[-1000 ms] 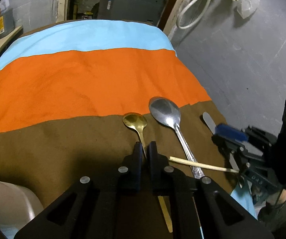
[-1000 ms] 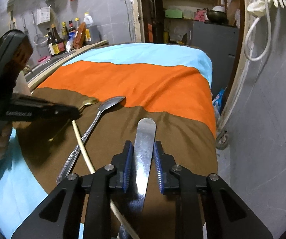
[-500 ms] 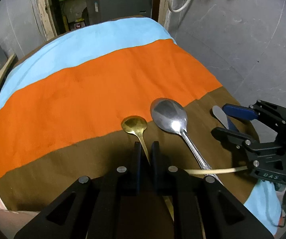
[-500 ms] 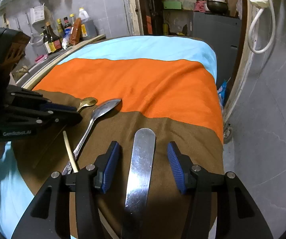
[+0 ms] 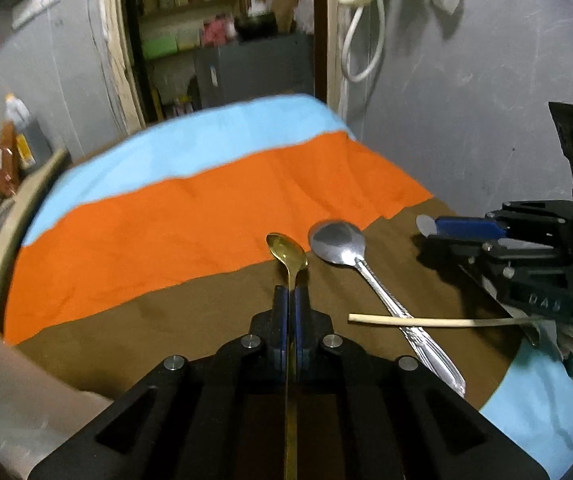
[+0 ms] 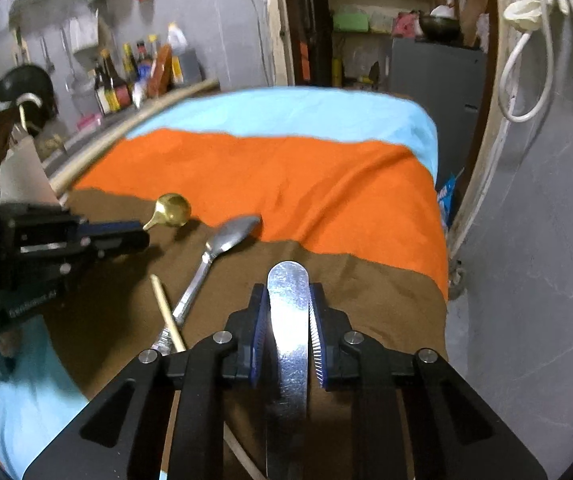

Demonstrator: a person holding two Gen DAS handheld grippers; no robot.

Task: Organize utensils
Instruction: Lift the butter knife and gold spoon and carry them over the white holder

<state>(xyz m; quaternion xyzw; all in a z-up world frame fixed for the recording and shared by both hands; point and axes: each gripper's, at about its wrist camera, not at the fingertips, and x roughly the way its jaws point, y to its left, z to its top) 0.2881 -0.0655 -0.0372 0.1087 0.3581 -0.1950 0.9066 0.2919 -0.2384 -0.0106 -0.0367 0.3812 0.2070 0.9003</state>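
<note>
The left hand-held gripper (image 5: 291, 300) is clamped on the gold spoon (image 5: 287, 251), lifted off the striped cloth (image 5: 166, 216) on the tabletop. The right hand-held gripper (image 6: 288, 300) has just closed in – its pads grip the flat metal blade (image 6: 288, 308). Between them lie a silver spoon (image 5: 338, 240) and a chopstick (image 5: 426, 322) – the chopstick crossing the spoon's handle

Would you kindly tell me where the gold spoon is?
In the left wrist view the gold spoon is clamped in the left gripper, its bowl just left of the silver spoon.
</note>
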